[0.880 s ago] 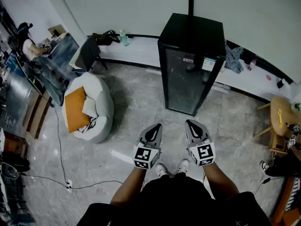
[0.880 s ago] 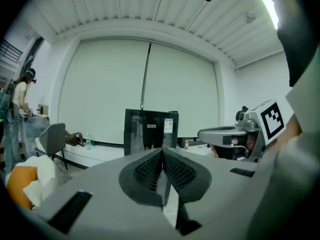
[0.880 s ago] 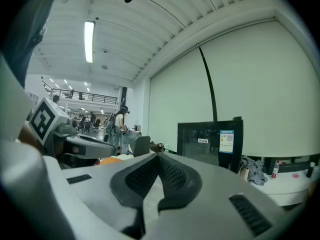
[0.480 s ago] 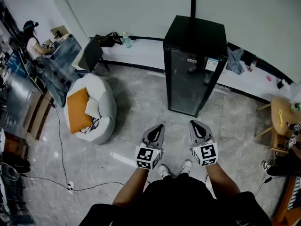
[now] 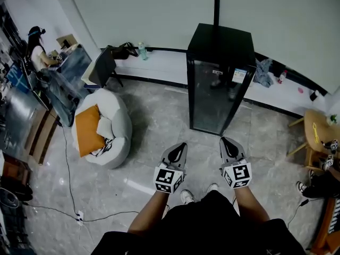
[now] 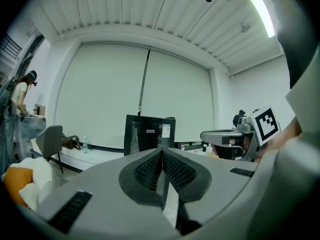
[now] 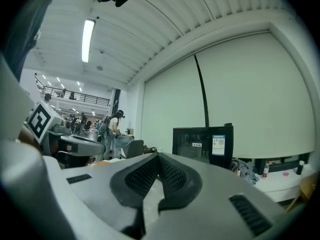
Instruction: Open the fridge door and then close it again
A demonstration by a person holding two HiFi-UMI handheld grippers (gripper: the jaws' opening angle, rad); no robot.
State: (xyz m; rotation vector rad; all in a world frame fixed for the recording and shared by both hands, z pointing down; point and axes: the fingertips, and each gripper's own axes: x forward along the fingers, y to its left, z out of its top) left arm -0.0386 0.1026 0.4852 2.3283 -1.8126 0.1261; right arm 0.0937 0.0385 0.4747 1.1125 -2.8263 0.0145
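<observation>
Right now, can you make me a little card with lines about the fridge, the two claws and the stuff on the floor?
fridge: tall and black, standing by the wall
door: glass front, shut
left claw: shut, empty, aimed toward the fridge, not touching it
right claw: shut, empty, beside the left one, also short of the fridge
floor, left of fridge: white beanbag with an orange cushion on it
task step: door not yet opened
</observation>
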